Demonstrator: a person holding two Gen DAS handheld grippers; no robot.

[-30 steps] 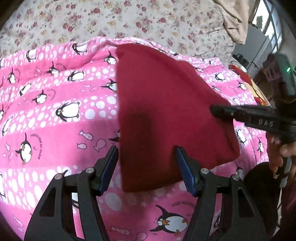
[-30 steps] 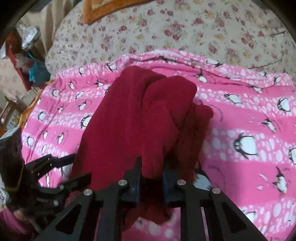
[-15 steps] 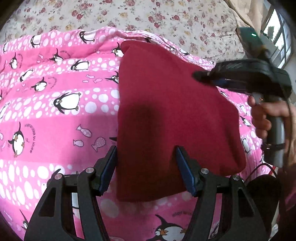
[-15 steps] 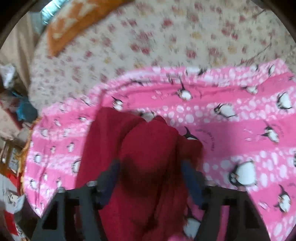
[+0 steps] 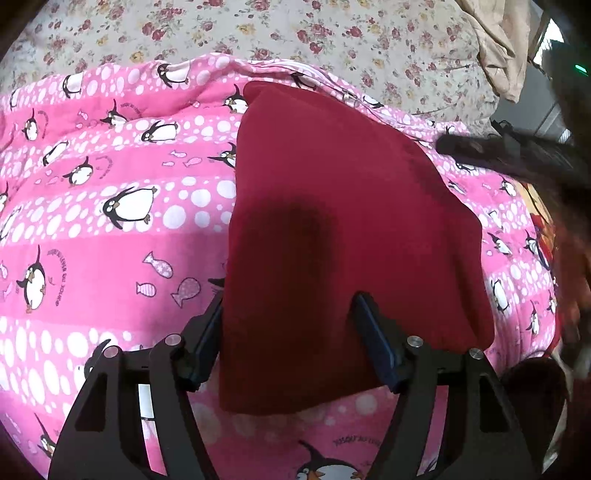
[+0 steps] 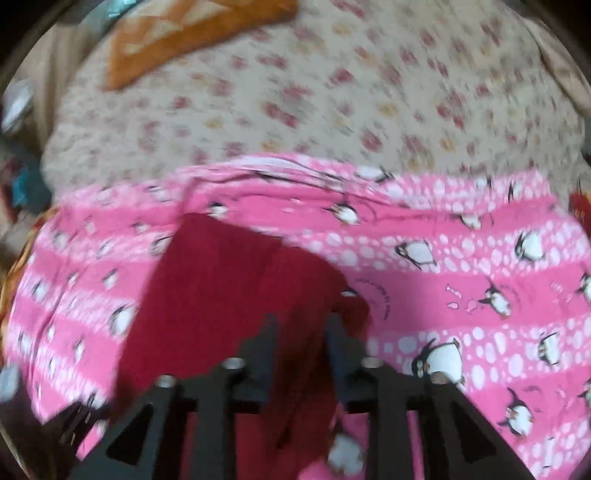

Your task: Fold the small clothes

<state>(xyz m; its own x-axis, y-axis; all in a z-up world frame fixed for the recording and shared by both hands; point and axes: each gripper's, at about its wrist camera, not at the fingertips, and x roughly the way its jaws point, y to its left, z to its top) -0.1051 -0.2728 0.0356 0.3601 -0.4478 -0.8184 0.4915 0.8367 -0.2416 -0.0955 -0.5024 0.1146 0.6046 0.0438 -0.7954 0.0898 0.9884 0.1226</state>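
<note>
A dark red small garment lies folded flat on the pink penguin blanket. My left gripper is open and hovers just above its near edge, fingers either side of it. In the blurred right wrist view the garment lies below and ahead of my right gripper, whose jaws stand partly open with nothing between them. The right gripper also shows in the left wrist view, above the garment's right side.
The pink blanket lies on a floral bedspread. An orange cloth lies at the far left of the bed. A beige cloth hangs at the far right. Room clutter lies beyond the bed's edges.
My right gripper let go of the red garment's edge, opened and pulled up and back. The garment now lies flat. My left gripper stayed open over the near edge.
</note>
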